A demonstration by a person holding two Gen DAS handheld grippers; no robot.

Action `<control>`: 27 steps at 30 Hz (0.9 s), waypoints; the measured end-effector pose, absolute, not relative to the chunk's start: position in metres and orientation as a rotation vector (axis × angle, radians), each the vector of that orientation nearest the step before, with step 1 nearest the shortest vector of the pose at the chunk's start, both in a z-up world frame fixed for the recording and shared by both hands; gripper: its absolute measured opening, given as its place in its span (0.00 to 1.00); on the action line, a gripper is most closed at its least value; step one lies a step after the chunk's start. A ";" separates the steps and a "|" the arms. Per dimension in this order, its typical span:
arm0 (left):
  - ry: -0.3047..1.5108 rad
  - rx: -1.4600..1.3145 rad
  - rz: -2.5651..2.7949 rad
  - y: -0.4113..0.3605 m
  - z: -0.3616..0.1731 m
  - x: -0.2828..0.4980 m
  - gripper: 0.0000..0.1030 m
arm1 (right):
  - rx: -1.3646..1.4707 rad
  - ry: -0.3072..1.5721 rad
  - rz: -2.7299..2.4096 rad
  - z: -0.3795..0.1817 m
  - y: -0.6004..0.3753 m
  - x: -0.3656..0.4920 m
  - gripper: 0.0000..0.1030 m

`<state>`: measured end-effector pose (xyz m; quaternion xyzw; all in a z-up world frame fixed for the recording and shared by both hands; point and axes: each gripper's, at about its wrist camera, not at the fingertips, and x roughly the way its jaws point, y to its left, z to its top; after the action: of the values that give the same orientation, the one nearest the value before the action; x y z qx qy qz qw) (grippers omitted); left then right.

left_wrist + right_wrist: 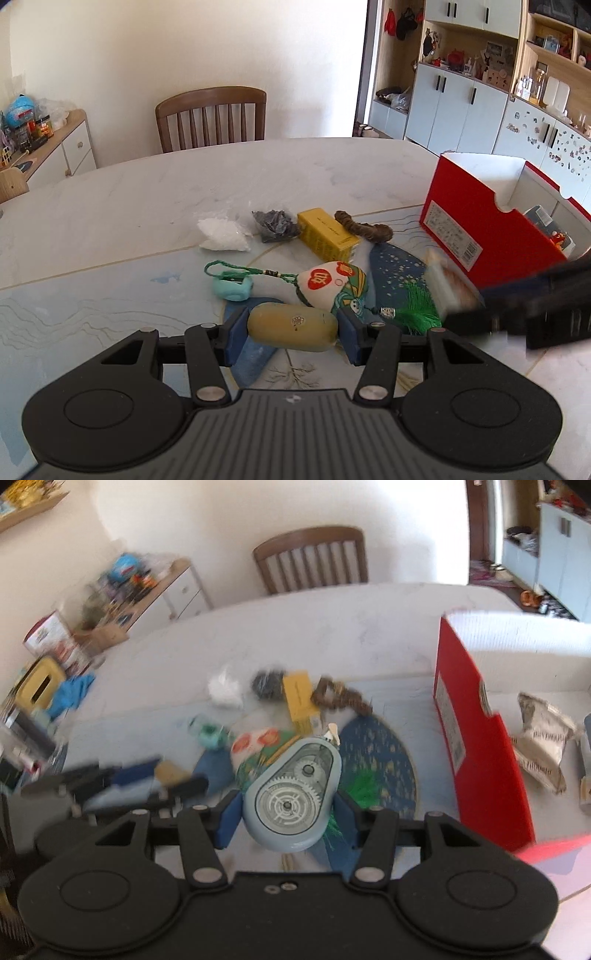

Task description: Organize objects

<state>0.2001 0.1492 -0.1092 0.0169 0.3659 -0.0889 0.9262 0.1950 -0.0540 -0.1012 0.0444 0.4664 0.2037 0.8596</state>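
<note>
Both loads carried clear of the bench (pixel 129 199). Left gripper (pixel 291 334): fingers clamped on yellow pouch (pixel 291 326), long axis crosswise between the pads. Right gripper (pixel 286 812): fingers clamped on tape dispenser (pixel 293 797), long axis running forward along the fingers, nozzle tip away from the camera. Red box (pixel 476 738) stood open-topped ahead and to the right of both grippers; already contained a crumpled packet (pixel 543 738). Right gripper judged nearer, seen between pouch and box in the left view. Remaining clutter, including yellow carton (pixel 327 234) and sachet (pixel 330 284), lay on the bench ahead. Probable next step: right load first, over the near red wall.
</note>
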 end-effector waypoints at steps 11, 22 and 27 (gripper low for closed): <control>0.773 0.061 -0.166 0.132 -0.109 0.189 0.49 | -0.100 1.019 0.570 -0.142 -0.063 0.168 0.51; 0.784 0.057 -0.164 0.134 -0.111 0.184 0.49 | -0.077 1.042 0.500 -0.144 -0.073 0.159 0.76; 0.784 0.057 -0.168 0.135 -0.112 0.182 0.49 | 0.041 1.085 0.414 -0.143 -0.071 0.154 0.78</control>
<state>0.1821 0.1347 -0.1120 0.0280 0.3813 -0.0817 0.9204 0.1539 -0.0714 -0.1427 0.0196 0.5123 0.1953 0.8361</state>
